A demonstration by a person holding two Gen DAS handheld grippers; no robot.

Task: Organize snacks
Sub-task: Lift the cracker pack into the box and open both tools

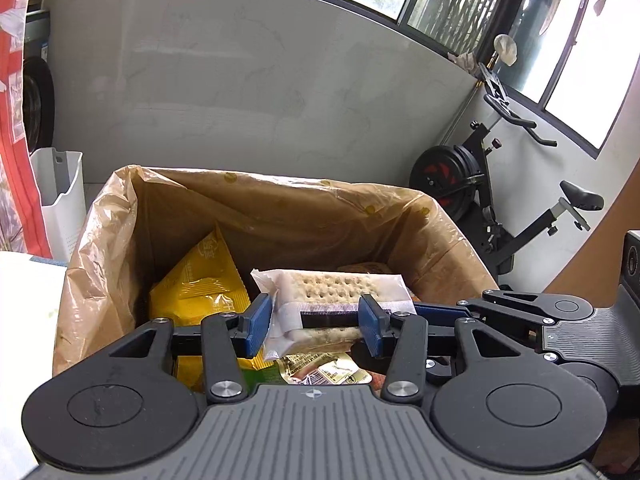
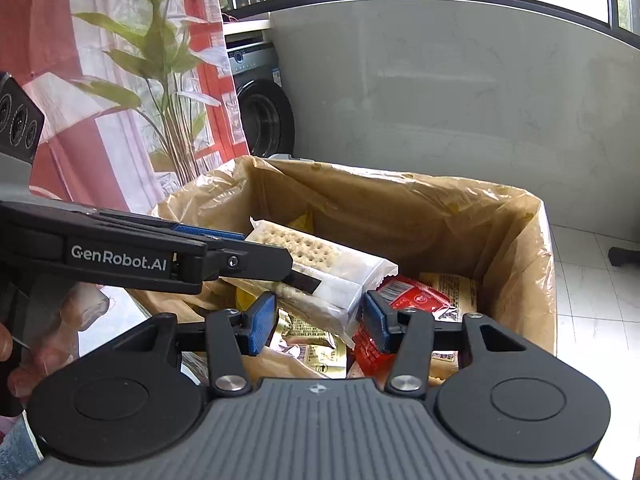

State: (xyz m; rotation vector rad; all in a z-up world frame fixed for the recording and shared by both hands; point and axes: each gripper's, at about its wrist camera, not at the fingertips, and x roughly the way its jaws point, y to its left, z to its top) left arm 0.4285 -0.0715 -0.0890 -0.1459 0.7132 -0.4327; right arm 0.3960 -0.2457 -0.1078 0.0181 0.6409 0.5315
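The plastic-lined box (image 1: 256, 216) holds 1 yellow bag (image 1: 200, 284) and smaller packets. Above them, the left gripper (image 1: 316, 322) clenches the cracker packet (image 1: 336, 300); the right gripper (image 2: 318, 322) sits released just beside it. Best to lower it flat, then let go.

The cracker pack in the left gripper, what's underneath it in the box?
Under the cracker pack lie a yellow bag, gold sachets and a red packet. Anything deeper in the lined box is covered.
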